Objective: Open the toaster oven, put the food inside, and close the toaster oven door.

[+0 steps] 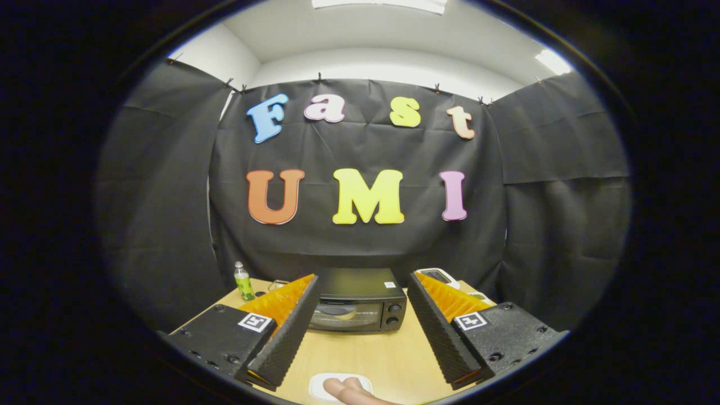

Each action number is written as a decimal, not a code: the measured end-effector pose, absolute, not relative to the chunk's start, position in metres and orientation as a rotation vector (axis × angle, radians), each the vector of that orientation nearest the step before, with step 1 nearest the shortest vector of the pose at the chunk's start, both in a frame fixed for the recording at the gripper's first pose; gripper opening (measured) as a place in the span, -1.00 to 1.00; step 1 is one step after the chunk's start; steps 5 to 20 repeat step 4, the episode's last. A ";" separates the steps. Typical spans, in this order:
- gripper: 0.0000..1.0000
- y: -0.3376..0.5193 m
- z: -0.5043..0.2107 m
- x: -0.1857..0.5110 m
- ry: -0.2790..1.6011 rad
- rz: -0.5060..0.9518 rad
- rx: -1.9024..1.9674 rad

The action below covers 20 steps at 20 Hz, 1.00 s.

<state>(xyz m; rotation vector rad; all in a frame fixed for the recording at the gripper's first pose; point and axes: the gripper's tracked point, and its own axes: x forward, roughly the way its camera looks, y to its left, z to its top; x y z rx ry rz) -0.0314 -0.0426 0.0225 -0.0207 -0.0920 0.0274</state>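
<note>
1. On the wooden table (394, 360) ahead, between my two fingers and beyond them, sits the toaster oven (357, 301), door closed.
2. My gripper (360, 337) stands wide open, holding nothing.
3. Just under my fingers lies the food (351, 388) (sausage-like, on a white plate (320, 385)).
4. A green bottle (243, 281) stands upright left of the oven, apart from it.

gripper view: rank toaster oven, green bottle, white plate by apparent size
1. toaster oven, beyond the open gripper, door shut.
2. white plate, close under the fingers and partly cut off, holding the food; nearness inflates it.
3. green bottle, beside the oven, clearly smallest.
</note>
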 end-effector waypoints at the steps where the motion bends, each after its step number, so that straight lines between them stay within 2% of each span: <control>1: 1.00 -0.043 0.023 -0.032 -0.097 0.026 -0.016; 20: 1.00 -0.047 0.020 -0.027 -0.096 0.008 -0.007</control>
